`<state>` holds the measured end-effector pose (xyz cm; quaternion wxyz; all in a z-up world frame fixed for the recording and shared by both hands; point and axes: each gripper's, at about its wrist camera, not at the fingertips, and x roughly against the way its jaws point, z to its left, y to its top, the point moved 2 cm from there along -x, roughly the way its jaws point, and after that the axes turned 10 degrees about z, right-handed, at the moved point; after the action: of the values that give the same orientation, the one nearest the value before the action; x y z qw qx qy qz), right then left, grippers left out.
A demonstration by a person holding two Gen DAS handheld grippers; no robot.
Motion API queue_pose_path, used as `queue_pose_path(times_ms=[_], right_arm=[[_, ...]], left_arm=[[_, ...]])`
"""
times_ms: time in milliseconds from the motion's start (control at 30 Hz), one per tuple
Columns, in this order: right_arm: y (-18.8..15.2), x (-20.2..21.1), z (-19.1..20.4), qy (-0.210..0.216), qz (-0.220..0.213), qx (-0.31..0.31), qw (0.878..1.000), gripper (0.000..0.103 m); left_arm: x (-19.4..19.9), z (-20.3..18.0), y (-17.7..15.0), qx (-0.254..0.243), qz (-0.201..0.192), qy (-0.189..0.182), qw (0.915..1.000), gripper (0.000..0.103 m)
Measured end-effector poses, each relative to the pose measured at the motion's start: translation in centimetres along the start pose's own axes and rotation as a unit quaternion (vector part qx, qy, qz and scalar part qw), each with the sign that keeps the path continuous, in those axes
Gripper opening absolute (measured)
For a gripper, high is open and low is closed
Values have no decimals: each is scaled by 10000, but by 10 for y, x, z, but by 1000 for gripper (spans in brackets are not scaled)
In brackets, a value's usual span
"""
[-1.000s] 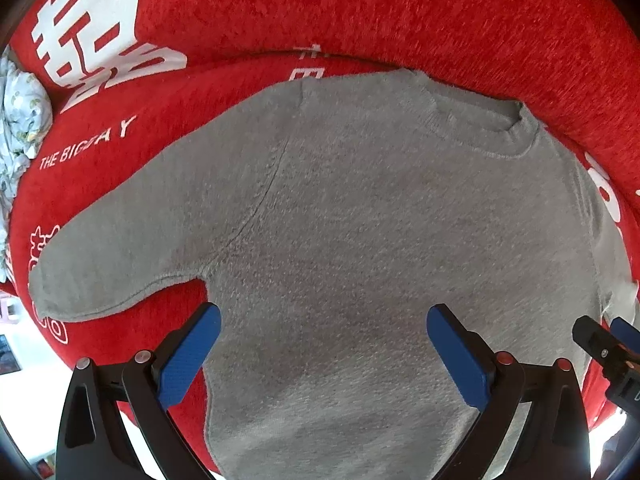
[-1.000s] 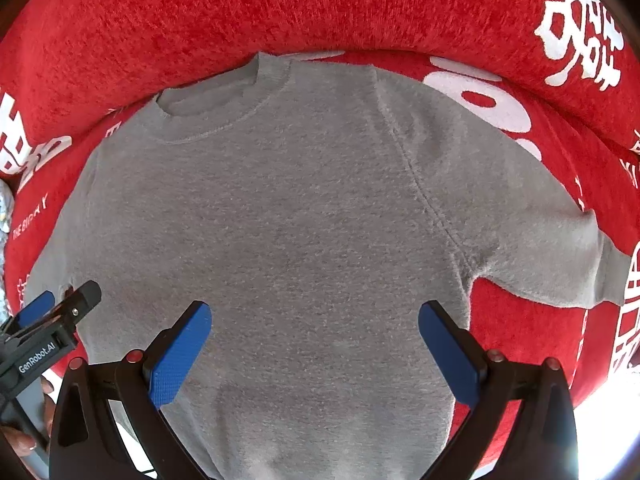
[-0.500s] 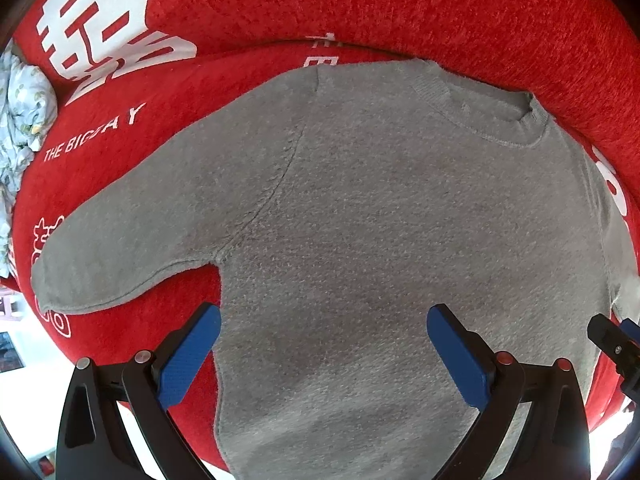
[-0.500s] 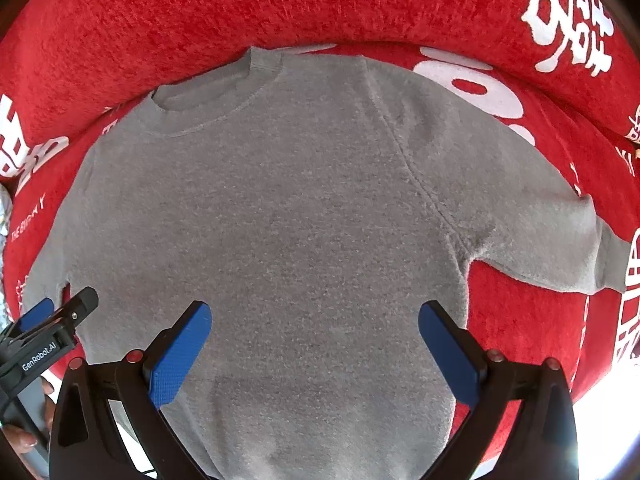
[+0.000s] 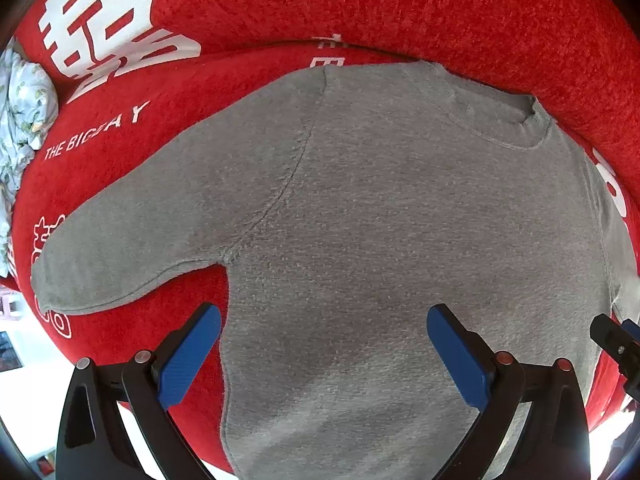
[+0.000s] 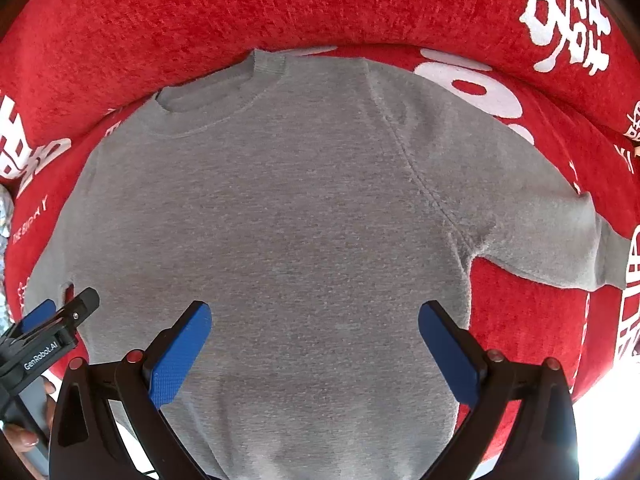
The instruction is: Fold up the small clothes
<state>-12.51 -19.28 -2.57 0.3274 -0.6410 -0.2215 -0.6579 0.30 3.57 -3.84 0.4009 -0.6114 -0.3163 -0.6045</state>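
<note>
One grey sweatshirt (image 5: 380,240) lies flat, front up, on the red sofa cover (image 5: 400,4). Left wrist view: the left gripper (image 5: 324,344) hovers over the hem area, jaws spread and empty. The knit looks soft, light and limp; grasp at the sleeve cuff (image 5: 48,292). Right wrist view: the right gripper (image 6: 314,340) likewise has its jaws spread; the other cuff (image 6: 600,264) lies outstretched.

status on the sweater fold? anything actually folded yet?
Done: the grey sweater lies spread flat, front up, on the red cover, both sleeves out to the sides. In hand: nothing; the left gripper and right gripper hover open over its lower body, gripping no fabric. Left: every fold, as neither the left sleeve nor the right sleeve is turned in.
</note>
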Motion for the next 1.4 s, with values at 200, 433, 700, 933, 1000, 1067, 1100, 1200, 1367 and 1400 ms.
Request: queue_pose_path(times_ms=[200,433,700,933,1000,1067,1100,1200,1367,1400], right_arm=[[-1,1,3,-12,-11,36,10000,103],[-4,1,24,19,-45,292,9996,103],[-17,-9,69,199,37,828,9964,103],[-35,-21,116,426,141,1302,9905,103],[-39,-20,127,502,123,1389,9890,103],[-42,-19,137,577,94,1469,9874,103],[-43,-18,139,596,87,1502,9868,103],[-47,-17,152,629,56,1598,9851,103],[-51,-19,164,652,66,1679,9836,103],[-51,-21,166,650,79,1681,9836,103]], left_arm=[[-1,9,0,50,-15,-53,10000,103],[-3,41,-6,347,-190,-467,9981,103],[-30,154,-31,1654,-604,-1499,9729,103],[-81,237,-42,3244,-787,-2944,8955,103],[-83,246,-36,3458,-920,-3156,8789,103],[-84,257,-33,3639,-1029,-3353,8629,103],[-83,264,-31,3748,-1094,-3534,8501,103],[-71,279,-33,3871,-1417,-3468,8425,103],[-57,325,-45,4074,-1732,-2693,8553,103],[-58,330,-45,4104,-1679,-2576,8585,103]])
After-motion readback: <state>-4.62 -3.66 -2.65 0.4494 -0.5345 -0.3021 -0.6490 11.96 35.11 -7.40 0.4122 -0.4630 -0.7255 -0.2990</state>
